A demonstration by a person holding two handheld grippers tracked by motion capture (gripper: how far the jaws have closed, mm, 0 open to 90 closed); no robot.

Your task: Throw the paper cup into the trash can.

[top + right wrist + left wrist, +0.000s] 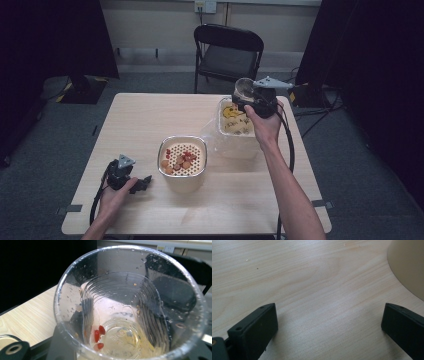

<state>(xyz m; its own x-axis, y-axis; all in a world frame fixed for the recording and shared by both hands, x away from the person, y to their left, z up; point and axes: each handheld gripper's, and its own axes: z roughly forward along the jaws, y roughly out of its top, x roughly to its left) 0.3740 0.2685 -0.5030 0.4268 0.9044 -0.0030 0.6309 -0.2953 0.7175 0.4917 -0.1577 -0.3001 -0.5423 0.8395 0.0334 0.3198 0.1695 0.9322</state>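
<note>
My right gripper (pixel 248 101) is raised over the table's far right, shut on a clear plastic cup (pixel 244 88). The cup (pixel 130 302) lies tilted toward the camera in the right gripper view, its wall dented inward and wet, with a few small red bits (pixel 98 333) stuck near the bottom. My left gripper (pixel 142 182) rests on the table at the near left. Its jaws stand wide apart in the left gripper view, and this gripper (pixel 329 322) is open with only bare wood between them. A cream bowl (pixel 200 175) with a perforated strainer insert holds red and orange fruit pieces.
A white tub with a yellow smiley print (pixel 235 120) stands under the cup, with crumpled clear plastic (pixel 215 137) beside it. The cream bowl's side (pixel 409 265) curves in close to my left gripper. A black folding chair (pixel 227 50) stands beyond the table's far edge.
</note>
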